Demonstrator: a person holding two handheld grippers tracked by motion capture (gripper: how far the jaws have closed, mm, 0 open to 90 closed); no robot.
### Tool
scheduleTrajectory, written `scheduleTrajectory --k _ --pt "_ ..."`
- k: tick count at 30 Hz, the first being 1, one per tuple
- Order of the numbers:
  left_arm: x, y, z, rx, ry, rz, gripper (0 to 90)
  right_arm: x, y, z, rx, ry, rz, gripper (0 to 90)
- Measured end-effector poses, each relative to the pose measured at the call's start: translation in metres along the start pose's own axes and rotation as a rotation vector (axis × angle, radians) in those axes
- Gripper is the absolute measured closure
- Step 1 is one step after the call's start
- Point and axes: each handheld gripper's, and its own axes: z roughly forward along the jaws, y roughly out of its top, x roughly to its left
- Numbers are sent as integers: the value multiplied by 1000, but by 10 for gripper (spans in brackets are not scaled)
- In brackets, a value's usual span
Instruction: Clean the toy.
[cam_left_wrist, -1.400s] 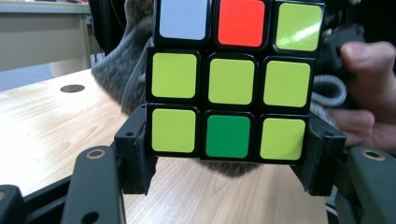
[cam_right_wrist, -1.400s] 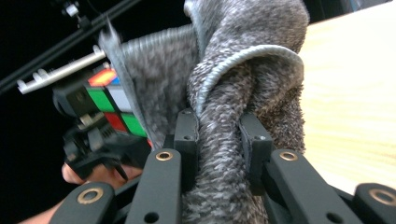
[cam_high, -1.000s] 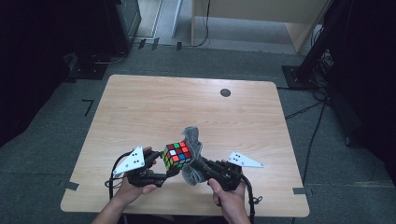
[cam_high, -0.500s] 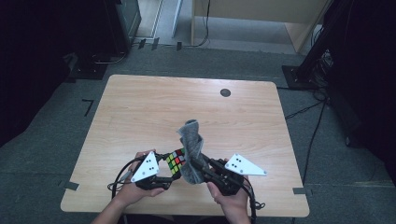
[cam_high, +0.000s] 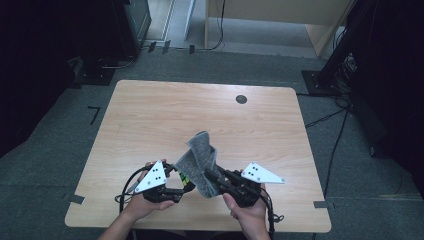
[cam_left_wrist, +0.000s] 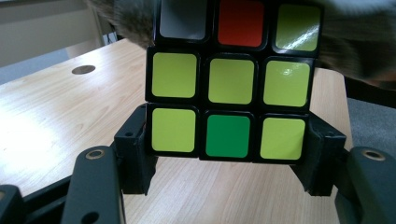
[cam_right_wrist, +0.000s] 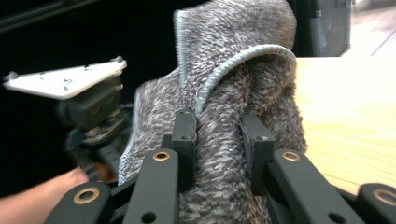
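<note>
A colour cube (cam_left_wrist: 229, 84) with a mostly yellow face sits between the jaws of my left gripper (cam_left_wrist: 229, 154), whose pads press its two sides. From above, just a sliver of the cube (cam_high: 184, 179) shows beside the left gripper (cam_high: 181, 184). My right gripper (cam_right_wrist: 218, 140) is shut on a fuzzy grey cloth (cam_right_wrist: 233, 70) bunched between its pads. The cloth (cam_high: 200, 160) stands up from the right gripper (cam_high: 210, 177) and lies against the cube's top. Its grey edge (cam_left_wrist: 355, 56) hangs behind the cube.
Both hands are low over the front edge of the wooden table (cam_high: 200, 115). A round cable hole (cam_high: 241, 99) sits at the table's far right. Dark stands and cables ring the table on the floor.
The cube has come back toward the front edge with the left hand. The cloth has swung over it and now covers most of it. The right gripper has risen slightly.
</note>
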Motion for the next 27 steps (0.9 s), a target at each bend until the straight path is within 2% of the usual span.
scheduleTrajectory --k 2,3,5,6,8,9,11,13,16,21,24,25,27 --pt "2 0 -2 -6 18 -5 343 0 1 1 16 -34 11 728" --pt "5 1 -5 -19 24 -27 343 -5 0 0 15 -63 32 730" --pt "13 2 -11 -75 24 -103 343 -16 -6 -2 6 -115 85 733" --pt "18 2 -14 -112 9 -153 343 -21 -11 -2 5 -121 114 733" --pt "26 0 -20 -198 -65 -241 343 -26 -21 3 13 -85 173 733" --pt "28 0 -22 -224 -79 -265 343 -25 -26 9 25 -65 184 733" --pt "29 1 -23 -256 -112 -301 342 -17 -34 21 54 -11 174 733" --pt "27 1 -21 -272 -142 -315 343 -5 -38 30 62 51 150 734" --pt "22 2 -16 -259 -160 -311 343 6 -40 36 51 101 133 738" --pt "22 0 -13 -247 -168 -334 343 6 -45 39 57 155 149 738" --pt "21 -1 -10 -230 -166 -335 342 11 -47 43 77 214 129 737" --pt "21 -1 -10 -228 -165 -330 342 13 -48 44 80 215 107 737" --pt "22 -1 -11 -222 -148 -330 342 14 -47 42 78 175 52 738"
